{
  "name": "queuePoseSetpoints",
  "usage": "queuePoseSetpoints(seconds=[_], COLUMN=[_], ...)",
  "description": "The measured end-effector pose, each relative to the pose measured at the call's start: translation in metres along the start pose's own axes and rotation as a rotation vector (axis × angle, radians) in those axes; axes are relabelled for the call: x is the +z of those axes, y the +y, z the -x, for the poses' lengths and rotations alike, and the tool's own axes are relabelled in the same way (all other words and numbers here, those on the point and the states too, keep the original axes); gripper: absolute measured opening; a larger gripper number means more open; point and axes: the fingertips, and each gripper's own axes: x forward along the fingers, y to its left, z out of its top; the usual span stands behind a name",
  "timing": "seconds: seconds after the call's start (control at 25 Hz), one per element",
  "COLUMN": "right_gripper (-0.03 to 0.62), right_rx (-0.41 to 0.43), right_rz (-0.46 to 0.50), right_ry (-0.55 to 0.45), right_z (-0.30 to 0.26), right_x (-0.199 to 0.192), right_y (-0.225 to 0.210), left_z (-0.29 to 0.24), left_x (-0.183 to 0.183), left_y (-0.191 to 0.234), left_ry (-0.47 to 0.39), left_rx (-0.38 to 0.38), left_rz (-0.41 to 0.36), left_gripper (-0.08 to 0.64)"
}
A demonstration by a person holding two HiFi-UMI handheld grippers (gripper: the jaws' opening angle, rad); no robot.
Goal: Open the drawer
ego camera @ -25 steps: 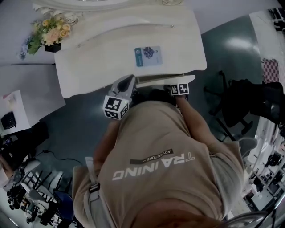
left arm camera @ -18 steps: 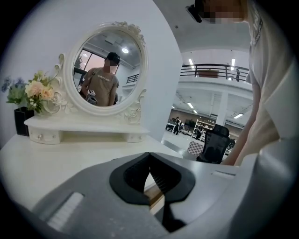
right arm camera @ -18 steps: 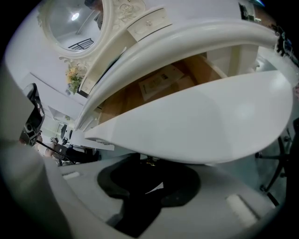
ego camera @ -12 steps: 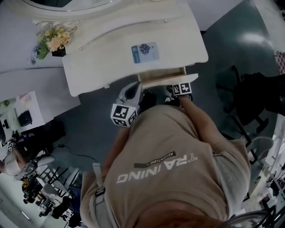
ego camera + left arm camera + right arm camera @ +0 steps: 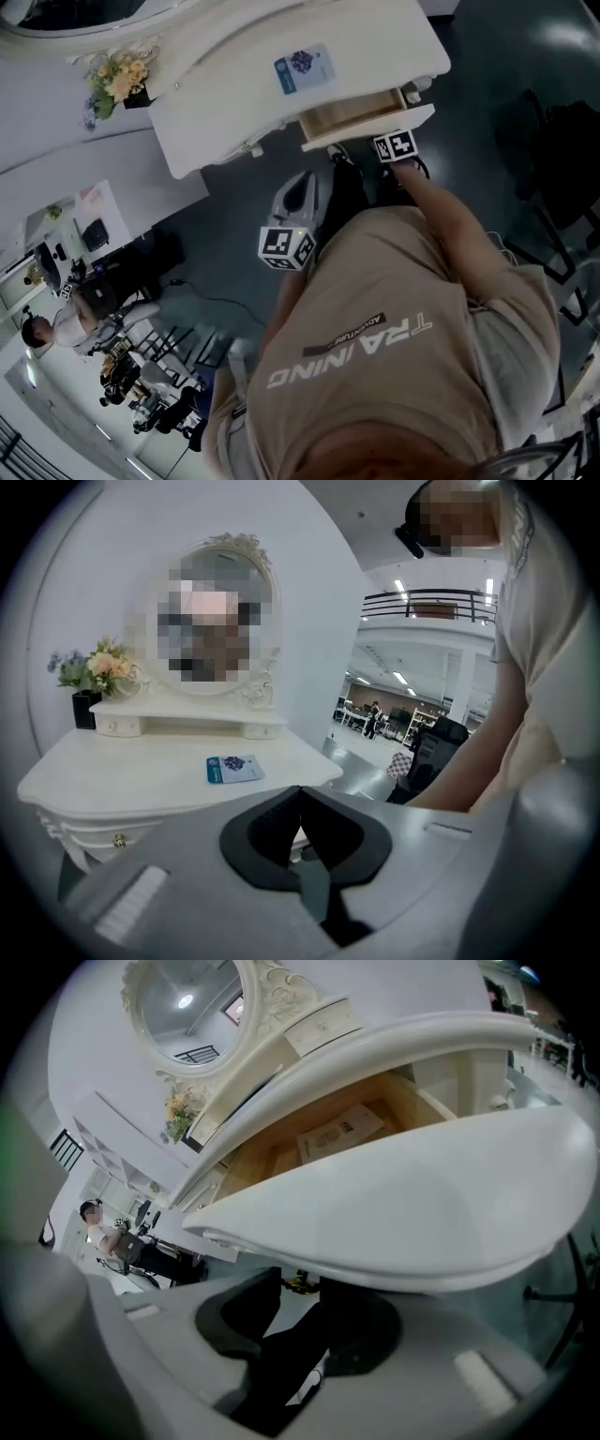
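In the head view, the white-fronted wooden drawer (image 5: 361, 114) stands pulled out at the right end of the glossy white dressing table (image 5: 234, 103). Its long axis runs along the table's edge and its front faces the person. The right gripper (image 5: 394, 142) is at its front, and the left gripper (image 5: 302, 187) hangs apart.

In the left gripper view, the dark pads (image 5: 281, 827) are pressed together on nothing.

In the right gripper view, the jaws pinch a small brass knob (image 5: 298, 1284) under the smooth curved front. A printed paper sheet (image 5: 342, 1131) lies flat inside on bare wood.
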Motion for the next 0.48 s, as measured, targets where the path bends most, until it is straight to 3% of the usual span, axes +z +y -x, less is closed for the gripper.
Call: queuePoseSetpoints(seconds=[0.12, 0.48], right_gripper=[0.133, 0.133], right_rx=[0.002, -0.045], right_rz=[-0.023, -0.035], right_ry=[0.020, 0.033], right_z=[0.000, 0.012], right_x=[-0.019, -0.051], right_y=[0.007, 0.016], left_z=[0.021, 0.068], left_x=[-0.015, -0.024], left_y=[-0.012, -0.010], left_ry=[0.018, -0.049], left_rx=[0.013, -0.012], left_rz=[0.007, 0.017], left_gripper=[0.006, 0.006])
